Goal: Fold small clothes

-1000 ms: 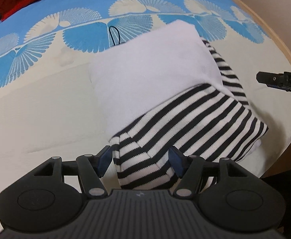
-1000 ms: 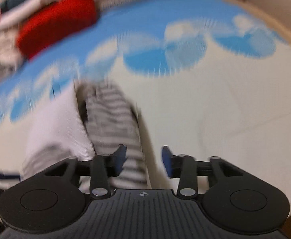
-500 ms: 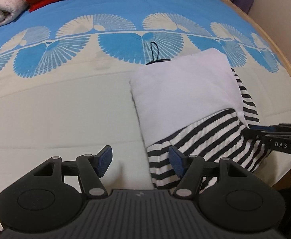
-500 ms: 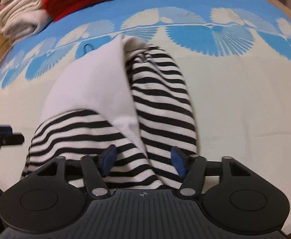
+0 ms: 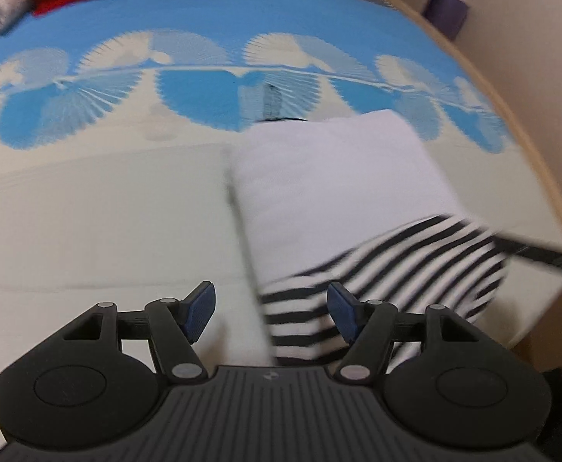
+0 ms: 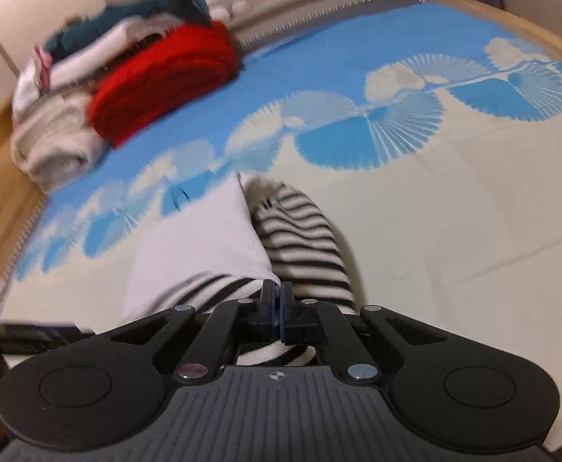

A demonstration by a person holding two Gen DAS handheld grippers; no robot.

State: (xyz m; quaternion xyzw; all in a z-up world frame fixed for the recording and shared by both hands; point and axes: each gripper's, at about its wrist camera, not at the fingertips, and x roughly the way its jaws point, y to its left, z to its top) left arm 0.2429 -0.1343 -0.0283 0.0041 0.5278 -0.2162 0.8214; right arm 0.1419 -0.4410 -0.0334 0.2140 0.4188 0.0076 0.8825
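Observation:
A small white garment with black-and-white striped sleeves (image 5: 338, 188) lies partly folded on the bed near its front edge; it also shows in the right wrist view (image 6: 204, 246). My left gripper (image 5: 269, 308) is open, its fingers astride the garment's striped near-left corner, not gripping. My right gripper (image 6: 277, 304) is shut on the garment's striped near edge (image 6: 300, 231). The right gripper shows as a dark blurred bar (image 5: 542, 254) at the right in the left wrist view.
The bed cover (image 5: 88, 208) is cream with a blue fan pattern (image 6: 357, 142). A red folded knit (image 6: 165, 77) and white folded clothes (image 6: 54, 142) are stacked at the far left. The wooden bed frame (image 5: 542, 161) runs along the right.
My right gripper has closed on the striped edge of the garment; it was open half a second ago. My left gripper has shifted slightly and stays open.

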